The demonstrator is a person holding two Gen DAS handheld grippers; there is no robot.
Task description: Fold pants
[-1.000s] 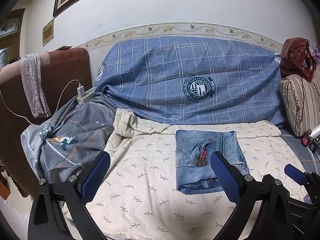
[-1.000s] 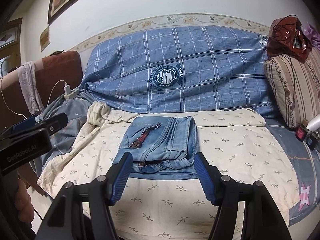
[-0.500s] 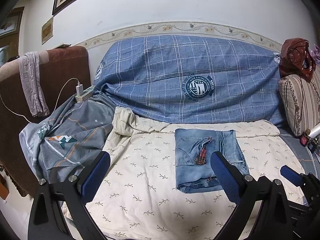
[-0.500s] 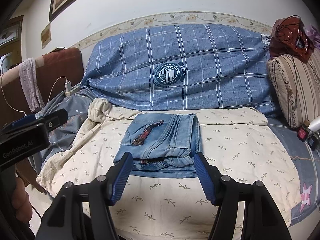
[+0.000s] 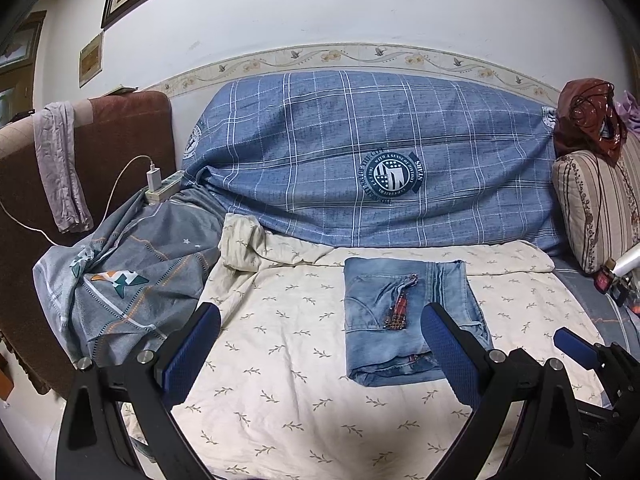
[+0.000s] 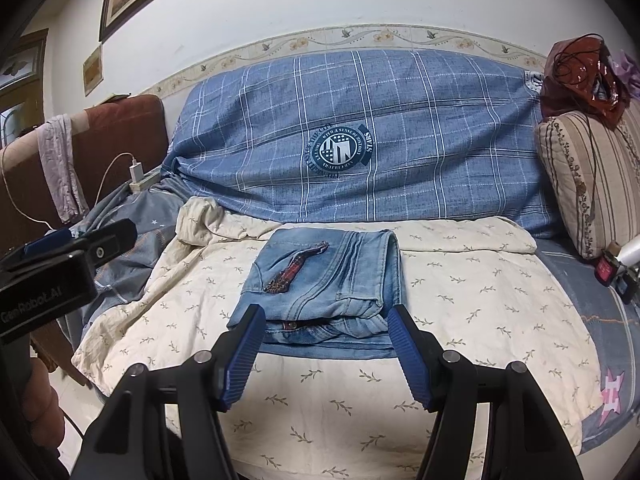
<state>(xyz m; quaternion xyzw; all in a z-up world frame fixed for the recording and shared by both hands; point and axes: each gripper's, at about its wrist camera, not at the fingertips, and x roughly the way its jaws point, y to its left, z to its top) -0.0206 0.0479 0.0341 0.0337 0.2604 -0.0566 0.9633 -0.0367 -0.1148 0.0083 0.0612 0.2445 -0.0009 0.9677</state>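
The light blue jeans (image 5: 404,320) lie folded into a compact rectangle on the cream leaf-print sheet (image 5: 288,340) of the sofa seat; a red patterned strip shows on the top layer. They also show in the right wrist view (image 6: 324,292). My left gripper (image 5: 320,356) is open and empty, held back above the sheet, left of the jeans. My right gripper (image 6: 326,356) is open and empty, just short of the near edge of the jeans. The left gripper's body (image 6: 52,280) shows at the left of the right wrist view.
A blue checked cover (image 5: 360,160) drapes the sofa back. A grey quilt (image 5: 132,280) lies at the left with a power strip and charger (image 5: 158,184). A brown armchair (image 5: 100,140) stands left. A striped cushion (image 5: 592,208) and small items sit right.
Both grippers have drawn back slightly from the sofa, so the folded jeans look a little farther away. The jeans have not moved.
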